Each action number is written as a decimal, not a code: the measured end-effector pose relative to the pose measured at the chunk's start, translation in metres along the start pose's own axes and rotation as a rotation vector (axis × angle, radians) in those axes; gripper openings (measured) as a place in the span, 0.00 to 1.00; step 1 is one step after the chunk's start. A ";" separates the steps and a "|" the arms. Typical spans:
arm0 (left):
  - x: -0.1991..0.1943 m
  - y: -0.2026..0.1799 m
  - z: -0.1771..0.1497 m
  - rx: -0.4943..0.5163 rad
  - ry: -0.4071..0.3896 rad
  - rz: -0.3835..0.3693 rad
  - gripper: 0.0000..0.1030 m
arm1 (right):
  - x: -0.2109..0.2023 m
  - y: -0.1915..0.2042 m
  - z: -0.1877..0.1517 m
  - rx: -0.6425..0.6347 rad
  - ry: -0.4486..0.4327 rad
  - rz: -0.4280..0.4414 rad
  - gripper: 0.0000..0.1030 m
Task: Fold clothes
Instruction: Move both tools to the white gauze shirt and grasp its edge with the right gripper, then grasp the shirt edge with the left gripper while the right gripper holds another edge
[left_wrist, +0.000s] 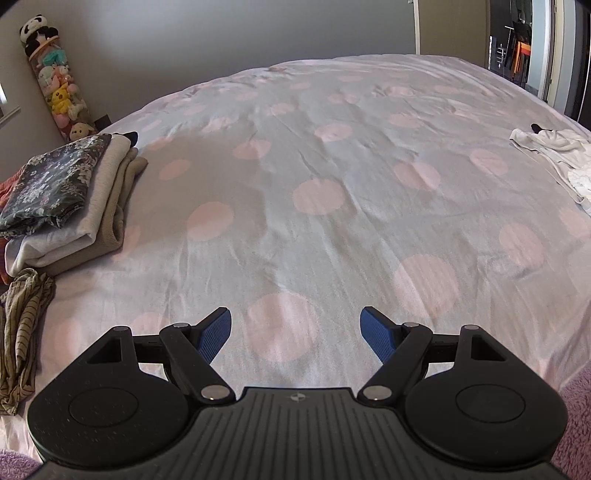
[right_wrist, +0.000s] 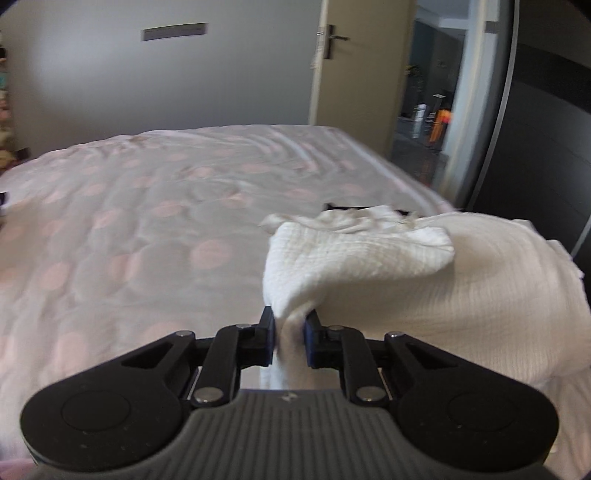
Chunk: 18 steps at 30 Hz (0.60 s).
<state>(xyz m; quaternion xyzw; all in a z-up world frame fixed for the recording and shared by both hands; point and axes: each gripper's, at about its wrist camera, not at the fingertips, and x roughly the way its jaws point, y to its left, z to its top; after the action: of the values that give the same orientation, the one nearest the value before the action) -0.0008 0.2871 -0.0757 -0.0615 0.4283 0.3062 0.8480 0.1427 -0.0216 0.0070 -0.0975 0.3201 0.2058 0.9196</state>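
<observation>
Clamped on a bunched fold of white crinkled cotton garment (right_wrist: 369, 266), the right gripper (right_wrist: 290, 334) holds the cloth pinched between its blue-padded black fingers (right_wrist: 266, 332), the jaws nearly together with only the fabric between them. From the pinch the garment rises and spreads to the right, draping near the right-hand edge of the bed, its far end crumpled close to the mattress border beside an open doorway (right_wrist: 428, 99).

Across the bed, the left gripper (left_wrist: 295, 334) hangs with its jaws spread wide and nothing between the blue pads (left_wrist: 216, 334), above bare sheet. A pale bedsheet with large pink dots (left_wrist: 295, 166), lightly creased, lies open across the whole middle of the mattress.

At the left edge sits a folded stack (left_wrist: 70, 199): a dark floral piece on top of grey and beige knits. Just in front of it lies a loose olive striped cloth (left_wrist: 22, 332). From the left wrist view, the white garment (left_wrist: 554, 155) appears at the far right edge.
</observation>
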 end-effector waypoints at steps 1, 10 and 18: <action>-0.002 0.002 0.000 -0.005 -0.001 -0.002 0.74 | -0.004 0.008 -0.001 0.000 0.005 0.038 0.17; -0.018 0.014 -0.004 -0.024 -0.026 -0.020 0.74 | -0.018 0.118 -0.018 0.025 0.085 0.403 0.17; -0.016 0.037 -0.011 -0.105 0.019 -0.041 0.74 | -0.010 0.184 -0.059 -0.079 0.169 0.469 0.19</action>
<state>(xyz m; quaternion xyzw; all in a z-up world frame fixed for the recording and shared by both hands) -0.0365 0.3050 -0.0641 -0.1175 0.4181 0.3102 0.8457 0.0218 0.1218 -0.0416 -0.0734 0.4015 0.4168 0.8122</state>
